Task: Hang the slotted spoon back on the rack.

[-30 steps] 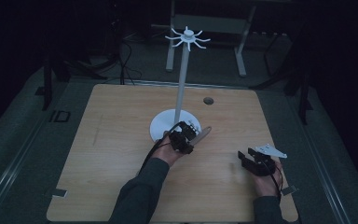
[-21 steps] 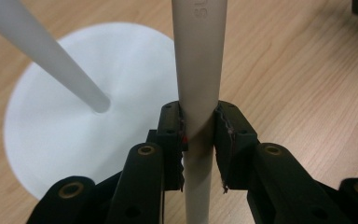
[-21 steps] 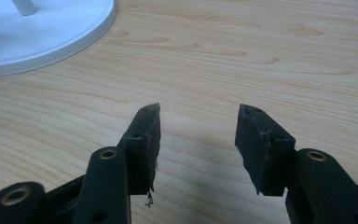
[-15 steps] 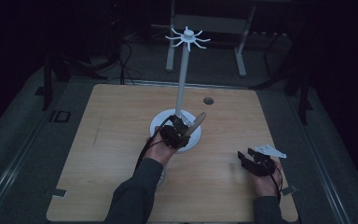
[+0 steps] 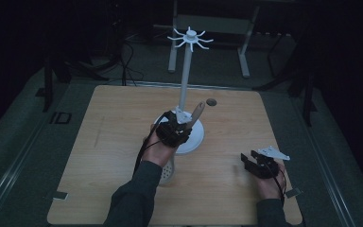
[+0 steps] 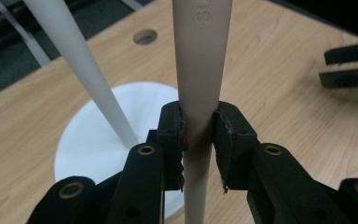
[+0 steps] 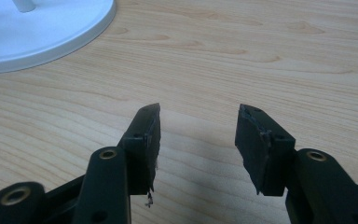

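A white stand has a round base (image 5: 196,141), a tall pole (image 5: 185,80) and a ring of hooks (image 5: 189,37) at the top. My left gripper (image 5: 184,126) hangs over the base, shut on the cream handle (image 5: 198,110) of a kitchen utensil. The utensil's pale slotted head (image 5: 167,171) hangs below the hand. In the left gripper view my left gripper (image 6: 199,135) has its pads pressed on the handle (image 6: 200,70), with the pole (image 6: 84,79) just to its left. My right gripper (image 5: 248,162) rests open on the table at the right; my right gripper (image 7: 198,126) holds nothing.
The wooden table (image 5: 104,142) has a small round hole (image 5: 211,101) behind the stand. The stand's base (image 7: 46,28) lies far left of the right gripper. Dark floor, cables and a metal frame (image 5: 208,23) surround the table.
My left gripper has risen and moved toward the stand's pole, carrying the utensil with it. The right gripper has stayed where it was.
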Demonstrator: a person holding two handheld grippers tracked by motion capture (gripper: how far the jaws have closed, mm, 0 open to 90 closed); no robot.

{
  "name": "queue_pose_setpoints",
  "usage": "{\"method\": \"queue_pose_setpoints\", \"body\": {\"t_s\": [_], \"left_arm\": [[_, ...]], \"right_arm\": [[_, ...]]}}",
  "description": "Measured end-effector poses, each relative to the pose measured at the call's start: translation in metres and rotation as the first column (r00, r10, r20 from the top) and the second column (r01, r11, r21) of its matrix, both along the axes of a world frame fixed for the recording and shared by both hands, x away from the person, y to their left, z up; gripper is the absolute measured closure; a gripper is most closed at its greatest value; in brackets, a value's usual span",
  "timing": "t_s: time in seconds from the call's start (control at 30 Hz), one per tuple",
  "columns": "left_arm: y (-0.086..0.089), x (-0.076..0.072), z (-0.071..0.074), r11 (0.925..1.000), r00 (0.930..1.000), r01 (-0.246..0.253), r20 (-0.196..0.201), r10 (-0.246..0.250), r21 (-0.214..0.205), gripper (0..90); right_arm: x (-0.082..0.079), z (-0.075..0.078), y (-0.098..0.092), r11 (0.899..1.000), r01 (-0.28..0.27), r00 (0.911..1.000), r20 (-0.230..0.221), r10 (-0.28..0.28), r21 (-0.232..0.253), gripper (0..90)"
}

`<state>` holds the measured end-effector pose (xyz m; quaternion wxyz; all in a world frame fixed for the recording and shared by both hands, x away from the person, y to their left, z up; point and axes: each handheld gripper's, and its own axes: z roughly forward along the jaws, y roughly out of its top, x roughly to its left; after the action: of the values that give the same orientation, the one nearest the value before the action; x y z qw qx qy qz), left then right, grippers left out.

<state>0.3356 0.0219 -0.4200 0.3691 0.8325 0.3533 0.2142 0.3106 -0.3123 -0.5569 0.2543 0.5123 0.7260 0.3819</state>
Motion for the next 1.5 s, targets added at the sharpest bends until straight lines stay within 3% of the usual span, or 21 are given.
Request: {"method": "queue_pose_setpoints", "body": {"t_s": [0.37, 0.53, 0.57, 0.9, 1.17, 1.33, 1.5], "left_arm": [[0.004, -0.011, 0.023, 0.9963, 0.9919, -0.055, 0.11, 0.062, -0.066, 73.5], [0.005, -0.012, 0.027, 0.9946, 0.9894, -0.065, 0.124, 0.075, -0.081, 73.4], [0.005, -0.013, 0.028, 0.9921, 0.9865, -0.077, 0.137, 0.09, -0.099, 73.5], [0.009, -0.016, 0.037, 0.987, 0.9767, -0.098, 0.178, 0.12, -0.127, 73.5], [0.011, -0.019, 0.046, 0.9798, 0.9641, -0.119, 0.218, 0.152, -0.161, 73.5], [0.009, -0.022, 0.052, 0.976, 0.9522, -0.138, 0.249, 0.177, -0.169, 73.5], [0.006, -0.022, 0.058, 0.9678, 0.9362, -0.173, 0.275, 0.219, -0.183, 73.5]], "right_arm": [[0.0, -0.001, 0.0, 1.0, 0.0, 1.0, -0.003, 0.0, -0.002, 49.9], [0.0, -0.001, 0.0, 1.0, 0.003, 1.0, -0.002, -0.003, -0.001, 49.9], [0.0, -0.001, 0.0, 1.0, 0.003, 1.0, -0.002, -0.003, 0.0, 49.8], [0.0, -0.001, 0.0, 1.0, 0.003, 1.0, -0.001, -0.003, 0.0, 49.7], [0.0, -0.001, 0.0, 1.0, 0.006, 1.0, 0.001, -0.006, -0.002, 49.7], [0.0, -0.001, -0.001, 1.0, 0.007, 1.0, 0.003, -0.007, -0.003, 49.7], [0.0, 0.0, -0.001, 1.0, 0.011, 0.9999, 0.003, -0.011, -0.004, 49.8]]}}
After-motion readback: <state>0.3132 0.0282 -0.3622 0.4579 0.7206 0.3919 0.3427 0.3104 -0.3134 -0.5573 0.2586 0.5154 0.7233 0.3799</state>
